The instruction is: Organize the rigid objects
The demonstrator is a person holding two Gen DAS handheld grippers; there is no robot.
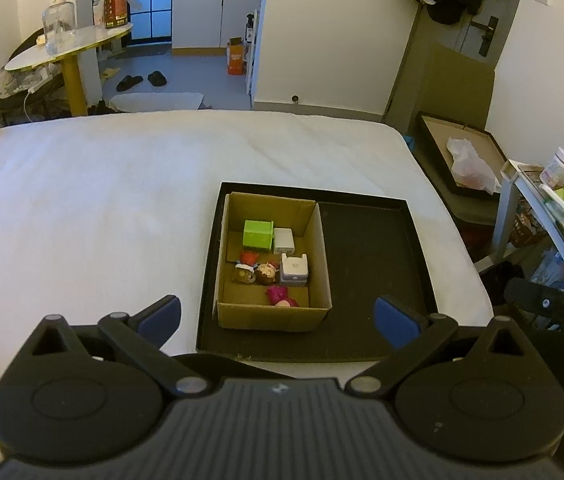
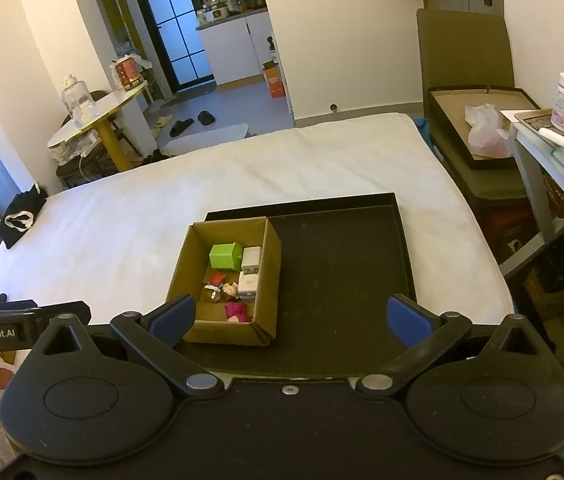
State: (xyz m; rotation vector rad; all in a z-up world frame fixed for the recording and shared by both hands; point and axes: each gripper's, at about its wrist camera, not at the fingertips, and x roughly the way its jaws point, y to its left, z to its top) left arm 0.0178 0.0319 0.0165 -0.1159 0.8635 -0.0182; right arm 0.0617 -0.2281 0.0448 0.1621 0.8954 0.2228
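Observation:
A cardboard box [image 1: 318,264] [image 2: 270,264] sits in the left half of a black tray [image 1: 366,264] [image 2: 342,272] on a white bed. Inside lie a green block [image 1: 258,234] [image 2: 225,256], two white plugs [image 1: 283,241] [image 1: 294,269] [image 2: 251,260], small figurines [image 1: 256,270] [image 2: 222,286] and a pink toy [image 1: 281,295] [image 2: 237,311]. My left gripper [image 1: 278,318] hovers open just before the box's near wall, holding nothing. My right gripper [image 2: 290,318] is open too, over the tray's near edge, empty.
The white bed [image 1: 102,200] [image 2: 122,216] stretches far and left. A round table [image 1: 66,46] with a bottle stands beyond it. At the right are a shelf [image 2: 554,140] with clutter and another tray [image 1: 462,160]. The other gripper's body [image 1: 554,308] shows at the right edge.

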